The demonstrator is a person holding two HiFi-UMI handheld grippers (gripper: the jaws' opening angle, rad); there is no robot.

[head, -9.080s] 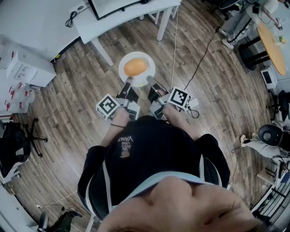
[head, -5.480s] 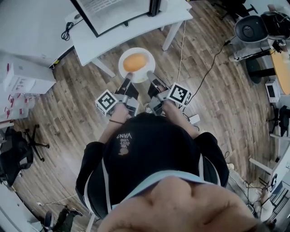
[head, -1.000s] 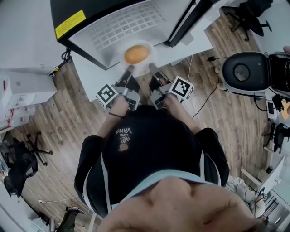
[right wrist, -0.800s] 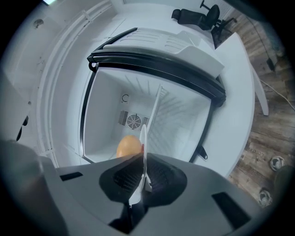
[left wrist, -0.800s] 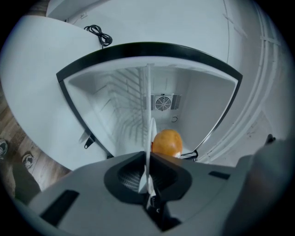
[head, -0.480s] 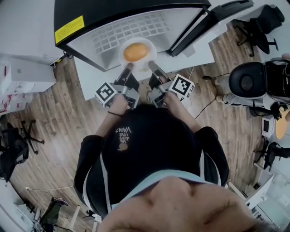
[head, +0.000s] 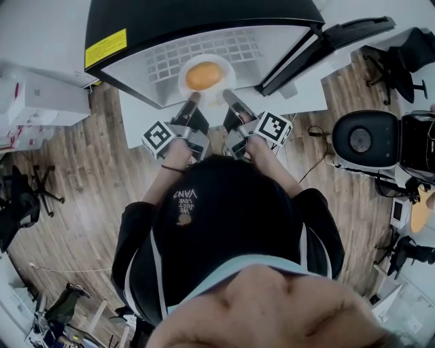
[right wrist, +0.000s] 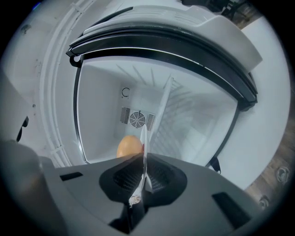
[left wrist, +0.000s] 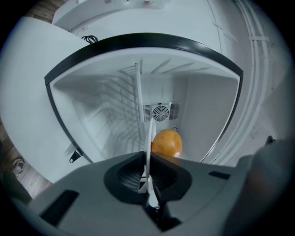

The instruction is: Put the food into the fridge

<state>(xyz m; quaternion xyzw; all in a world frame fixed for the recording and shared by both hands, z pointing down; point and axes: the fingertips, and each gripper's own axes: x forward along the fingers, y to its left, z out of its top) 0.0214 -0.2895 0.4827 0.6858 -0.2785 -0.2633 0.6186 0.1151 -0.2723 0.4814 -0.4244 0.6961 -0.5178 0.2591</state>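
Two grips share one plate [head: 227,68]: left hand-held gripper [head: 193,100] and right hand-held gripper [head: 227,99] clamp its near rim side by side, keeping it level so the food [head: 204,75] cannot roll, at the open fridge [head: 204,20] mouth.

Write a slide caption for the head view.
Left gripper and right gripper hold a plate of food at the open fridge.

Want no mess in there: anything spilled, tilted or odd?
Nothing stands out. The left gripper and right gripper pinch the plate, the orange food sits centred on it, and the fridge stands open.
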